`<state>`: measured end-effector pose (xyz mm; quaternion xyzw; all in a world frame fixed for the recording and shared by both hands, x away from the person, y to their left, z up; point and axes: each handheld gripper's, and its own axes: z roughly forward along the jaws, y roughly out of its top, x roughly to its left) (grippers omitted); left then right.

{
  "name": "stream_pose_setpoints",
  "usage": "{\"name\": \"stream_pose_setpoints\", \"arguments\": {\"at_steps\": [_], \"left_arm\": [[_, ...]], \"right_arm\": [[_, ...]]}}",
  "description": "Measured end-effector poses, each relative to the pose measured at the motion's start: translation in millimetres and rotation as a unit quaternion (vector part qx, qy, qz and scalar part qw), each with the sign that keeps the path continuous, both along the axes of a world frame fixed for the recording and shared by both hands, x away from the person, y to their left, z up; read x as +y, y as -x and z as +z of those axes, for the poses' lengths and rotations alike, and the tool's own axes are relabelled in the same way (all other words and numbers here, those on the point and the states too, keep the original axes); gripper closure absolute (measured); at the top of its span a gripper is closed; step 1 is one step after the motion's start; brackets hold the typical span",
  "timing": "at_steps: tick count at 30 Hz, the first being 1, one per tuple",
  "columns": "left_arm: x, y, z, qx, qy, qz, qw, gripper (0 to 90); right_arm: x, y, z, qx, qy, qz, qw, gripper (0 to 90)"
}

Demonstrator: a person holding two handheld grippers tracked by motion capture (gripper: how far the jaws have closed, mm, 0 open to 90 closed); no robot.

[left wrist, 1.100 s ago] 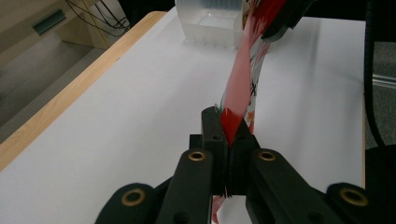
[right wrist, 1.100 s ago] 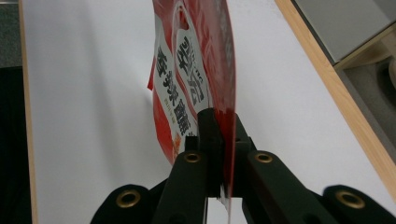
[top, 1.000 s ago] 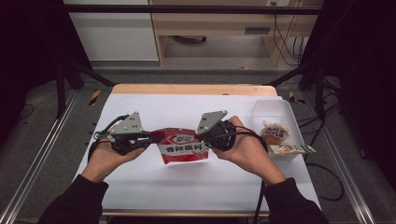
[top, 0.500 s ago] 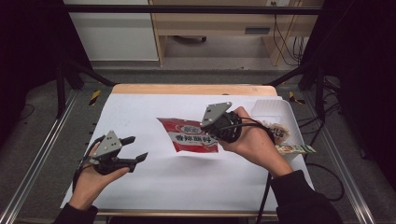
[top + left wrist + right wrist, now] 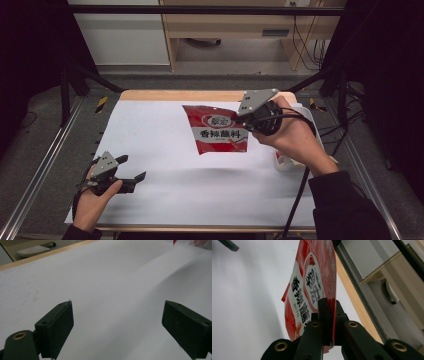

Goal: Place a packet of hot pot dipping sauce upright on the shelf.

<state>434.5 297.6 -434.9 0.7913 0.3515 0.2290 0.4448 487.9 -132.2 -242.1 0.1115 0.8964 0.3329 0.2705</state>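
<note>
While clamped at its right edge by the right gripper (image 5: 248, 121), hangs lifted over the far-centre of the table (image 5: 165, 150): one red snack bag (image 5: 216, 130). Glossy foil-type plastic, flat rectangular pouch w/ slightly crinkled sides, white oval logo near top, white band w/ dark Chinese characters across the middle. Seen edge-on in the right gripper view, bag (image 5: 312, 287) pinched thin between both black jaws, shut tight on the seam. Tabletop covered w/ smooth matte white sheet, pale wood strip showing along far edge. Near-left corner: left gripper (image 5: 131, 171), jaws spread wide apart, nothing between, just bare white surface (image 5: 112, 290) underneath. Count: 1 bag, 2 grippers, each w/ grey three-cornered plate and black cable. At right edge, partly hidden behind right hand (image 5: 295, 137): whitish container (image 5: 284, 161), contents not readable.
</note>
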Motion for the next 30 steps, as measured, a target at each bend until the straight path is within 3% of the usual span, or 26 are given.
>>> {"name": "stream_pose_setpoints", "arguments": {"at_steps": [10,24,30], "left_arm": [[-2.5,2.5,-3.1,0.005,-0.011,0.001,0.9999,9.5],[2.2,0.6,-6.2,0.007,-0.012,0.016,0.9998,9.4],[1.6,0.4,-6.5,0.006,-0.015,0.016,0.9997,9.5]], "right_arm": [[-20.2,-13.0,12.7,-0.013,-0.011,-0.027,0.9995,89.8],[-40.8,-34.9,9.5,-0.027,-0.036,-0.048,0.9978,89.8],[-51.9,-49.8,8.9,-0.033,-0.053,-0.077,0.9951,89.8]]}}
